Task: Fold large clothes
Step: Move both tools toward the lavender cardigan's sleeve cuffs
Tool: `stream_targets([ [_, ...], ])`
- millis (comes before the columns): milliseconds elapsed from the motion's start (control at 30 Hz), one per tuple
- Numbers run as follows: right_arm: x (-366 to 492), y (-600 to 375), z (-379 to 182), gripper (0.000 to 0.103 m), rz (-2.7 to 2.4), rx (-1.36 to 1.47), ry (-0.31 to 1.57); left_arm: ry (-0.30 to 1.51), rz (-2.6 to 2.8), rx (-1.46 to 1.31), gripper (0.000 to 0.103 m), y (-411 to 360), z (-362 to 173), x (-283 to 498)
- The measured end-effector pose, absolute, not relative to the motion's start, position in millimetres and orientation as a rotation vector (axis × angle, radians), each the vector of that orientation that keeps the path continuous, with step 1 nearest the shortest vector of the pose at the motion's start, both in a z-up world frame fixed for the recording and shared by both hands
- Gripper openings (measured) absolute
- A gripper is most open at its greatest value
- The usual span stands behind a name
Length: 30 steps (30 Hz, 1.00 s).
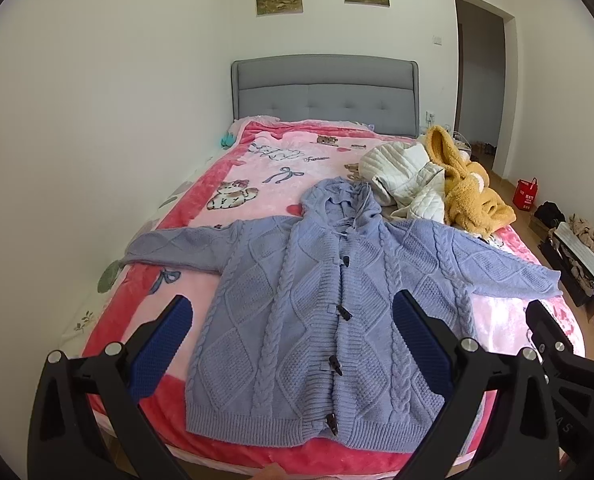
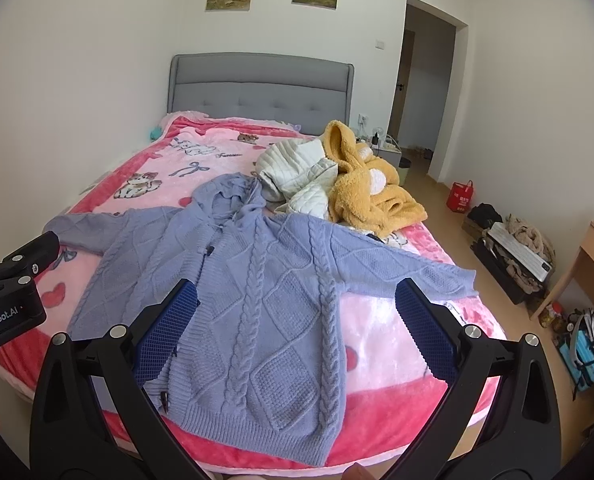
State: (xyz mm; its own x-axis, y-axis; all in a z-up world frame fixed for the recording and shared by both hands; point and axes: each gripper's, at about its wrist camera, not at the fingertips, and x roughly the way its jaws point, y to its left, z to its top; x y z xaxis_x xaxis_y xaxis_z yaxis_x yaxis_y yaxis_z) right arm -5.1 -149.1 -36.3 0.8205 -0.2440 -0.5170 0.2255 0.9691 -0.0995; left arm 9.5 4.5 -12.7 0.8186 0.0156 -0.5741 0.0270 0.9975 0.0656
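A lavender cable-knit hooded cardigan point(image 1: 317, 300) lies flat and face up on the pink bed blanket point(image 1: 257, 168), sleeves spread to both sides, toggles closed. It also shows in the right wrist view point(image 2: 265, 288). My left gripper point(image 1: 293, 316) is open and empty, held above the cardigan's lower half near the foot of the bed. My right gripper point(image 2: 297, 304) is open and empty, above the cardigan's right side. The right gripper's body shows at the right edge of the left wrist view point(image 1: 553, 340).
A white quilted jacket point(image 1: 405, 178) and a yellow fleece garment point(image 1: 473, 188) lie heaped at the bed's far right. A grey headboard point(image 1: 325, 96) backs the bed. A wall runs along the left. Bags and clutter point(image 2: 513, 248) and a wooden table point(image 2: 593, 256) stand on the floor at right.
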Motion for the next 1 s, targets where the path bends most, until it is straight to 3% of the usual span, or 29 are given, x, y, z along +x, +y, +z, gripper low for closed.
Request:
stream_targets([
  [533, 60.9, -146.3, -85.2, 0.095, -0.243, -0.01, 0.635, 0.699, 0.004, 0.089, 0.098, 7.3, -70.5, 84.4],
  [1000, 84.5, -161.5, -96.1, 0.095, -0.244, 0.039, 0.616, 0.674, -0.013, 0.094, 0.098, -2.4, -83.7, 111.0],
])
